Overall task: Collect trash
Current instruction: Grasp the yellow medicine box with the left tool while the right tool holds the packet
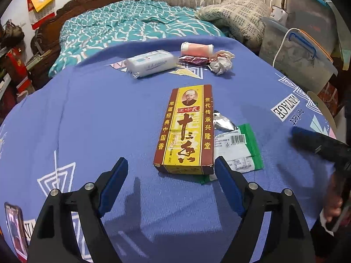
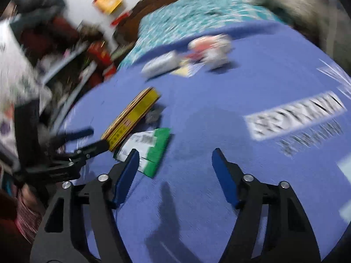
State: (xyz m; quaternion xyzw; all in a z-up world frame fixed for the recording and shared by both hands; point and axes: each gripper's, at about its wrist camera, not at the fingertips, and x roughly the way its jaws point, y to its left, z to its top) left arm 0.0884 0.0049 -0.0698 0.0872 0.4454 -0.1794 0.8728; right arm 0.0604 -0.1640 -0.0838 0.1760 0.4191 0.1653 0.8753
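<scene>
Lying mid-cloth: spice box (image 1: 185, 129) — green wrapper (image 1: 239, 151) tucked beneath its right edge; tissue pack (image 1: 151, 63), crumpled paper (image 1: 220, 64) beyond. Left gripper (image 1: 171, 166), right gripper (image 2: 175, 155) — both spread, empty.

The flat yellow-and-brown cardboard box (image 1: 185, 129) reads 十三香, 王守义, 世代传承兴隆堂 and 地道经典中国香. The blue printed cloth (image 1: 87, 120) says VINTAGE near its right edge. The green-and-white wrapper's (image 1: 239, 151) print is too small.
</scene>
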